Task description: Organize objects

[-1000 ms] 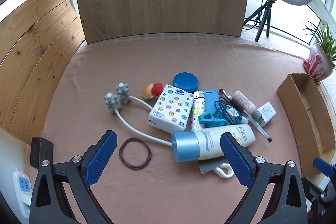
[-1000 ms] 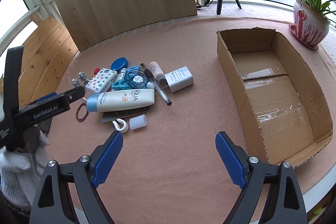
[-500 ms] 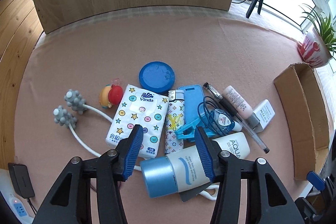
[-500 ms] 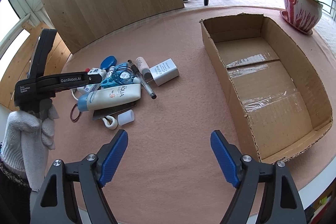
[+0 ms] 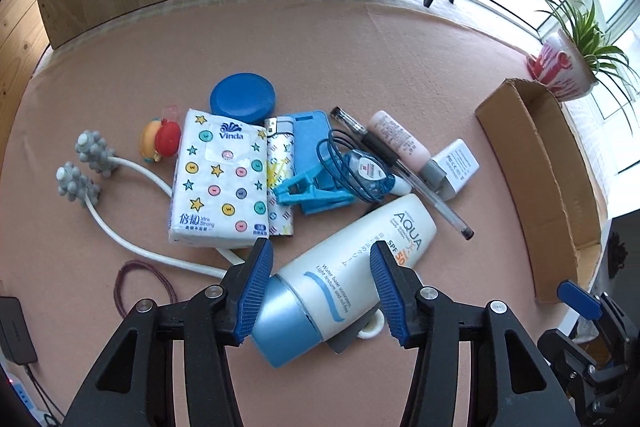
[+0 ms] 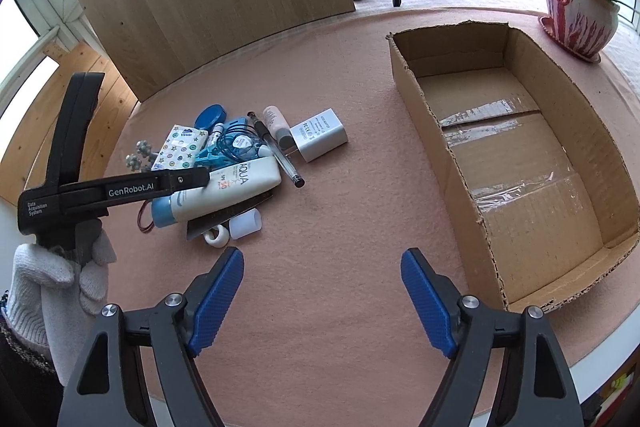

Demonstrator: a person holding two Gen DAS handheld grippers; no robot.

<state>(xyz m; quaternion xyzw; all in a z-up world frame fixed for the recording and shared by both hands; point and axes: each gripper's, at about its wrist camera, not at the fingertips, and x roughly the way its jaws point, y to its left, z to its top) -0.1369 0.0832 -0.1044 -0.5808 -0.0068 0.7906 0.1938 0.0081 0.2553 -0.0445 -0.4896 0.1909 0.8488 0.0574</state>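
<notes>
A heap of small items lies on the pink cloth. At its near edge lies a white AQUA sunscreen tube point(image 5: 352, 267) with a blue cap. My left gripper point(image 5: 320, 287) points steeply down over it, half open, one blue pad on each side of the tube's cap end. No squeeze shows, and the tube still rests on the cloth. The right wrist view shows the same tube point(image 6: 224, 191) under the left gripper's black frame point(image 6: 120, 191), which a gloved hand point(image 6: 60, 279) holds. My right gripper point(image 6: 322, 299) hangs open over bare cloth, with nothing between its pads.
An open cardboard box point(image 6: 520, 163) stands at the right. The heap also holds a tissue pack point(image 5: 218, 183), a blue lid point(image 5: 243, 98), a lighter point(image 5: 280, 187), a blue clip point(image 5: 308, 191), a pen point(image 5: 400, 167) and a white charger point(image 5: 458, 167). A potted plant point(image 6: 580, 15) stands beyond the box.
My left gripper narrowed its jaws, tipped further down and sank onto the sunscreen tube, which now lies between its pads. The right gripper closed a little and stayed in place.
</notes>
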